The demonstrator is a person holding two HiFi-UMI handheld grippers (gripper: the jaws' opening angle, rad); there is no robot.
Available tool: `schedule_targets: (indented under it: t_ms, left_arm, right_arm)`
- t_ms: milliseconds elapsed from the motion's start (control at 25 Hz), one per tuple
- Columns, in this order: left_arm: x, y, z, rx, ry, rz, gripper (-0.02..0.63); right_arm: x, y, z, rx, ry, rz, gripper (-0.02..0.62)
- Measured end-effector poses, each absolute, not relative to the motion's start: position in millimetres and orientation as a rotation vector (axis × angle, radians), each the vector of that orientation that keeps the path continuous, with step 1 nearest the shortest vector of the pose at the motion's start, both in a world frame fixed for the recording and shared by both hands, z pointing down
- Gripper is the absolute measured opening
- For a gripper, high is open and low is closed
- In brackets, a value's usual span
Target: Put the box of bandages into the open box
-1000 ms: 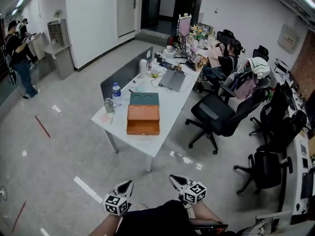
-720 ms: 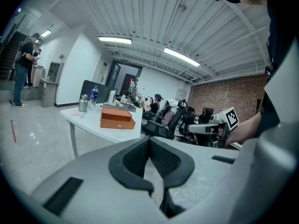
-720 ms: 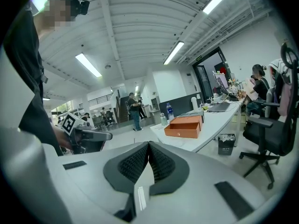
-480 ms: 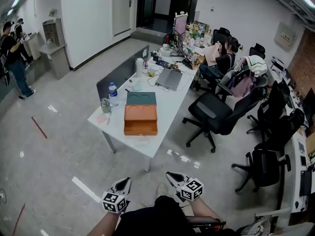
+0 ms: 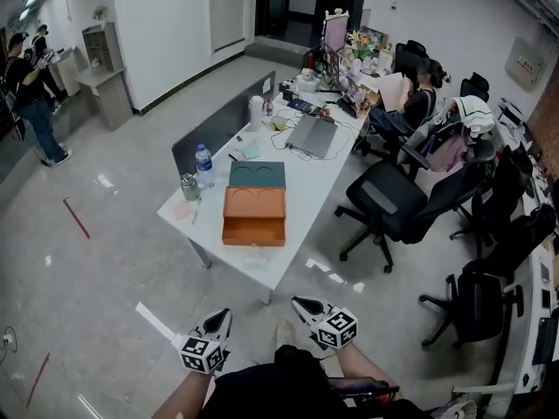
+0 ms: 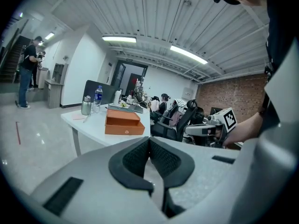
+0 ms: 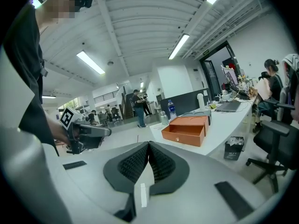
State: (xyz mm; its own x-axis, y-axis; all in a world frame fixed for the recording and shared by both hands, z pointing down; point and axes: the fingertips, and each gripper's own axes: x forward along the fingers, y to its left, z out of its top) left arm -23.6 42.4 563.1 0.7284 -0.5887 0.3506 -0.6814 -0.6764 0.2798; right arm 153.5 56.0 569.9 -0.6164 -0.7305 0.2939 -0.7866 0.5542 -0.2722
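Observation:
An orange open box (image 5: 253,217) lies on the white table (image 5: 293,203), with a dark green box (image 5: 257,175) right behind it. The orange box also shows in the left gripper view (image 6: 124,123) and the right gripper view (image 7: 187,129), still some way off. I cannot make out a box of bandages. My left gripper (image 5: 224,316) and right gripper (image 5: 300,303) are held low by my body, well short of the table. In their own views the left gripper (image 6: 149,139) and the right gripper (image 7: 148,143) are shut with nothing between the jaws.
A water bottle (image 5: 204,164), a metal flask (image 5: 190,186) and a laptop (image 5: 313,135) sit on the table beside a grey divider (image 5: 218,129). Office chairs (image 5: 393,203) stand to its right, where a person (image 5: 419,94) sits. Another person (image 5: 31,85) stands far left. Grey floor lies between me and the table.
The view has shifted slightly and a foot now shows between the grippers. Both grippers stay shut and low by my body.

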Motion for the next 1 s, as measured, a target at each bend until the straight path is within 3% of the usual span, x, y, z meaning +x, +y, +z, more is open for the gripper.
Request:
schedule_targets:
  t_ms: [1000]
  left_arm:
    - [30.9, -63.4, 568.4, 2.364, -1.289, 0.312, 0.008]
  right_arm:
    - [165.6, -90.6, 599.4, 0.74, -2.707, 0.473, 0.026]
